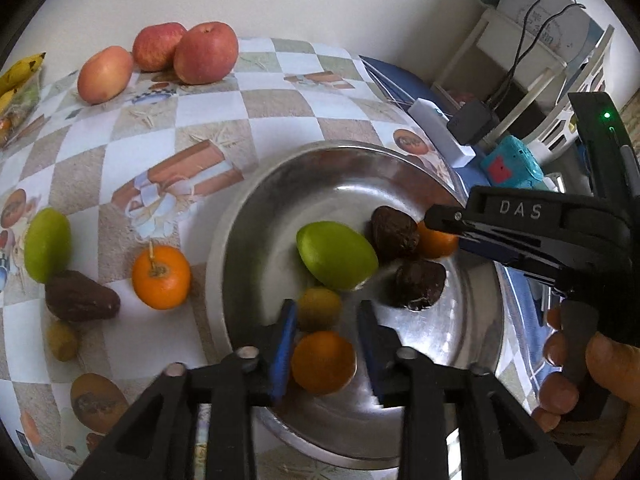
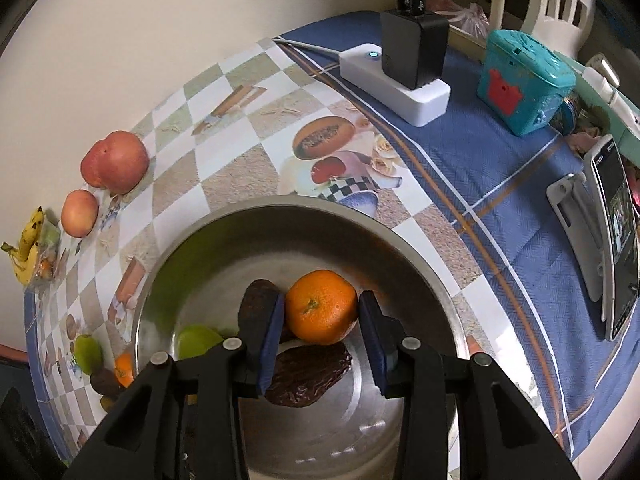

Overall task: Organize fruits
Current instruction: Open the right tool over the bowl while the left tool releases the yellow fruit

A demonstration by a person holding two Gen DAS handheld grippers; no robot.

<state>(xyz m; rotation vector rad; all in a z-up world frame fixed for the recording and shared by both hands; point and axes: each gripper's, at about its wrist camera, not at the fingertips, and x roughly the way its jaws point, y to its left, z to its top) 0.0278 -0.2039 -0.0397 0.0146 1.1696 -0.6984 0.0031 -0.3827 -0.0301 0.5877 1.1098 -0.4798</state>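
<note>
Oranges [image 1: 323,362] [image 2: 321,306] sat in the steel bowl [image 1: 472,320], one between each gripper's [image 1: 326,344] [image 2: 322,336] parted jaws, neither squeezed.

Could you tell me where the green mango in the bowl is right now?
In the left wrist view, the green mango lies mid-bowl, beside a dark brown fruit.

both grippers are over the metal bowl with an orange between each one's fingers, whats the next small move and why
Probably lift both grippers clear: the left gripper and right gripper stand open, pads off their oranges, which already sit inside the bowl.
</note>
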